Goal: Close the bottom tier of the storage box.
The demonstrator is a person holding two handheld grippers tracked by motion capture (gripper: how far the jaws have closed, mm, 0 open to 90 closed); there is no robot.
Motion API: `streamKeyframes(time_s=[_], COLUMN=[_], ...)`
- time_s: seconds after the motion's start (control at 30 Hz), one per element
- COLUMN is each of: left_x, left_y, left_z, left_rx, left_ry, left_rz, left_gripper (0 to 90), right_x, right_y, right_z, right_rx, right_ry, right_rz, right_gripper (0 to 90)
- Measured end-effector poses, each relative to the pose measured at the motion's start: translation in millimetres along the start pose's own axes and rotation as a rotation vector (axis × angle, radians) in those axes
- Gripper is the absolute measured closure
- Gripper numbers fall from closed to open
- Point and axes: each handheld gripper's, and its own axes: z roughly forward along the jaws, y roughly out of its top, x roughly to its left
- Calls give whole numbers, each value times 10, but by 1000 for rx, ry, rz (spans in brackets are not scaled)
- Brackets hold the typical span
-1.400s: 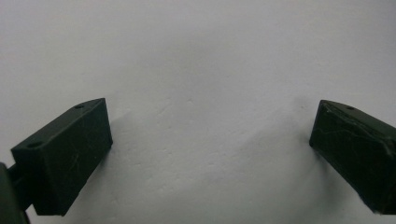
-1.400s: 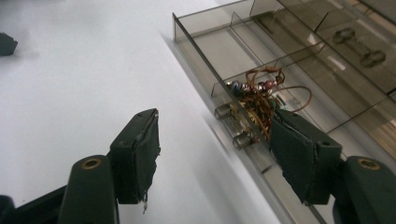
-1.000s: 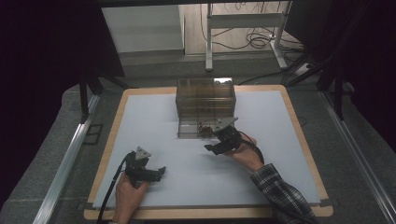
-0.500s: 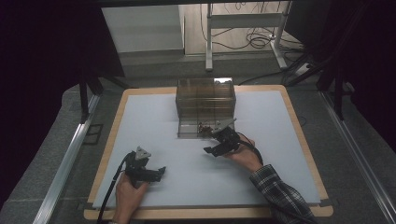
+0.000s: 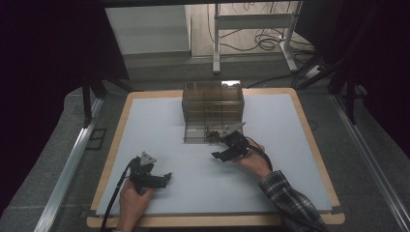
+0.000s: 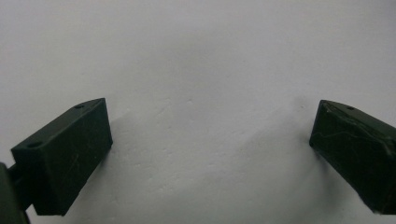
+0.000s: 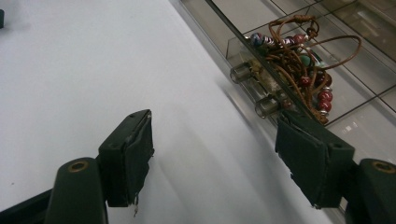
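A clear brown drawer box (image 5: 212, 99) stands at the middle back of the white mat (image 5: 159, 125). Its lowest drawer (image 5: 196, 137) is pulled out toward me. In the drawer lies a tangle of brown cord with red and coloured beads (image 7: 299, 60). The same beaded tangle (image 5: 211, 131) is small in the high view. Two clear knobs (image 7: 261, 106) stick out of the drawer front. My right gripper (image 5: 221, 149) hovers just in front of the drawer, at its right end, open, with bare mat between its jaws (image 7: 212, 130). My left gripper (image 5: 167, 178) rests low over the mat at the front left, open wide (image 6: 210, 112).
The mat lies on a wood-edged board (image 5: 309, 130). Metal rails (image 5: 67, 164) run along both sides of the table. A desk frame and cables (image 5: 261, 38) stand beyond the far edge. Open mat lies between the two grippers.
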Motion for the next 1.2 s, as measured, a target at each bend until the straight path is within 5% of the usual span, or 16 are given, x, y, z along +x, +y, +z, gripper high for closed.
streamKeyframes(time_s=[1.2], left_x=[4], left_y=[1], left_z=[-3], left_rx=[4], left_ry=[0], left_rz=[5], left_gripper=[0], right_x=[-41], right_y=[17], right_z=[73], right_rx=[-3], right_ry=[-14], right_rz=[-16], right_gripper=[272])
